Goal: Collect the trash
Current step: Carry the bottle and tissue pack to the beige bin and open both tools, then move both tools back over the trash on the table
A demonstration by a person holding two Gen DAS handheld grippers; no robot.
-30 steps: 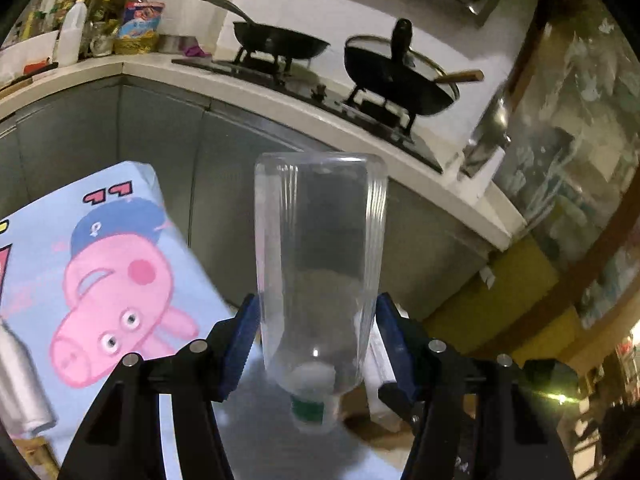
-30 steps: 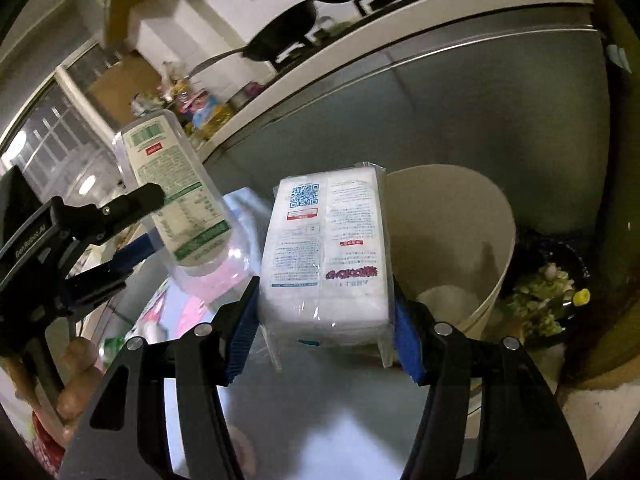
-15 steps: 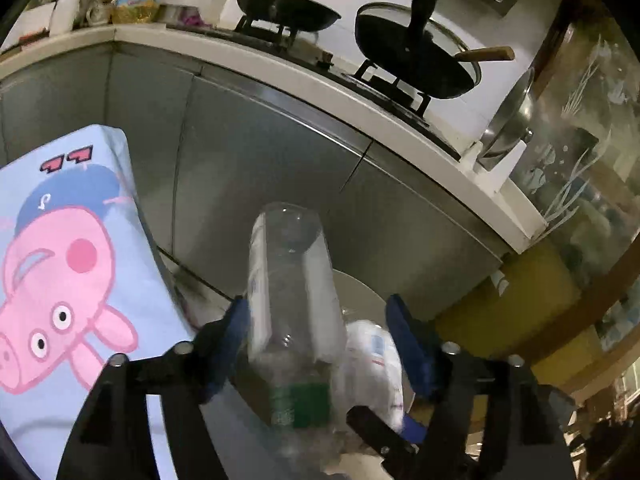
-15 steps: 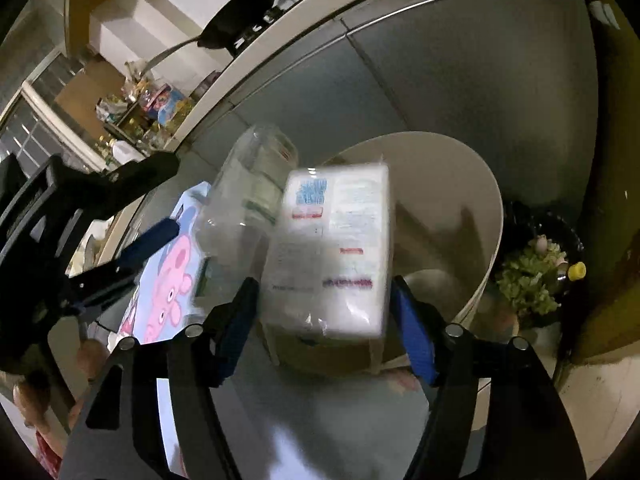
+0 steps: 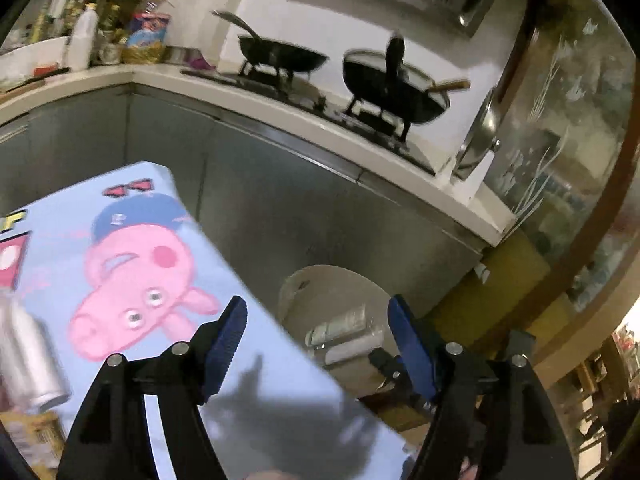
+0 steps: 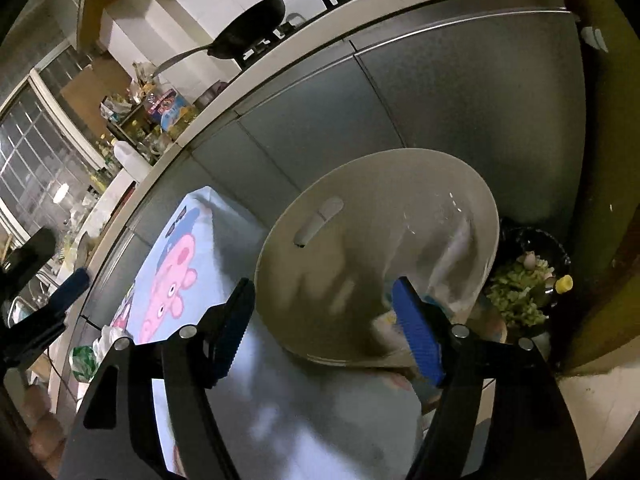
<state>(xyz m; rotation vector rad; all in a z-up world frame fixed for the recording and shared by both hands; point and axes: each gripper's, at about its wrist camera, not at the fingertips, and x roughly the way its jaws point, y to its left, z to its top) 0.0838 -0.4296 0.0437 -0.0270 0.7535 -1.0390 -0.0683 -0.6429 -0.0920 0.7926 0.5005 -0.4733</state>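
My left gripper (image 5: 318,340) is open and empty above the table edge, with the cream trash bin (image 5: 296,284) just beyond it. The clear plastic bottle (image 5: 344,322) lies inside the bin with a white pack (image 5: 348,350) under it. My right gripper (image 6: 324,320) is open and empty right over the same bin (image 6: 360,184). Blurred clear and white shapes (image 6: 452,256) show inside the bin at its right wall. The left gripper also shows at the left edge of the right wrist view (image 6: 48,292).
The table has a blue Peppa Pig cloth (image 5: 132,264), with a silver can (image 5: 28,356) at its left. A black bowl of vegetable scraps (image 6: 528,284) sits on the floor right of the bin. Grey cabinets (image 5: 280,216) and a stove with woks (image 5: 392,96) stand behind.
Both grippers opened. The bottle left my left gripper and the white pack left my right gripper; both dropped into the bin.
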